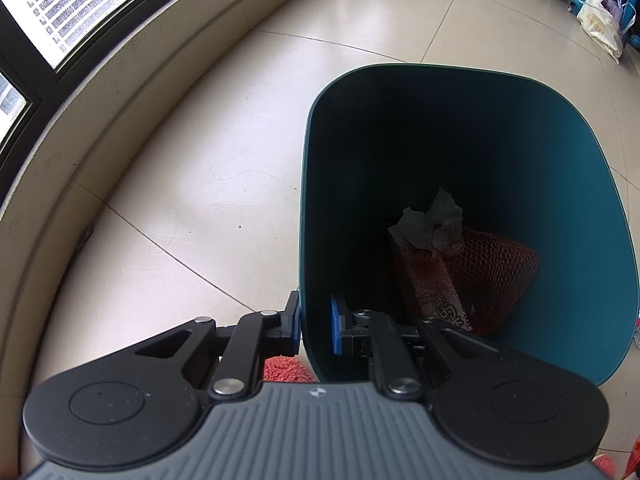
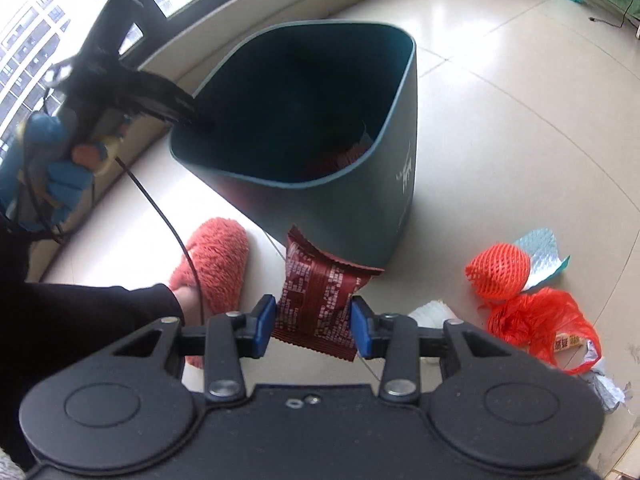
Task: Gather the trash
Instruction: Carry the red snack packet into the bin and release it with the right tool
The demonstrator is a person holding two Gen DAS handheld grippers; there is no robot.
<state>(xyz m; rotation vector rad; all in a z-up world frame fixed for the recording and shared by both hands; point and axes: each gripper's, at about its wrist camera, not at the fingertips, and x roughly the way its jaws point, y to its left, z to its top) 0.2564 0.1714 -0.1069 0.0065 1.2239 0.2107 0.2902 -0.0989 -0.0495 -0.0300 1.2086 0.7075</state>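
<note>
The left gripper (image 1: pixel 316 326) is clamped on the near wall of the teal bin (image 1: pixel 592 216), 1 pad outside and 1 inside, tipping the bin toward the window side. Inside the bin lie a red net bag (image 1: pixel 492 276), a crumpled tissue (image 1: pixel 434 222) and a wrapper. The right gripper (image 2: pixel 314 326) pinches a dark red snack wrapper (image 2: pixel 316 300) by both sides, in front of the bin's outer wall. On the floor to the right lie an orange foam net (image 2: pixel 498 272), a red plastic bag (image 2: pixel 548 326) and paper scraps. A fuzzy orange slipper (image 2: pixel 216 260) sits beside the bin.
</note>
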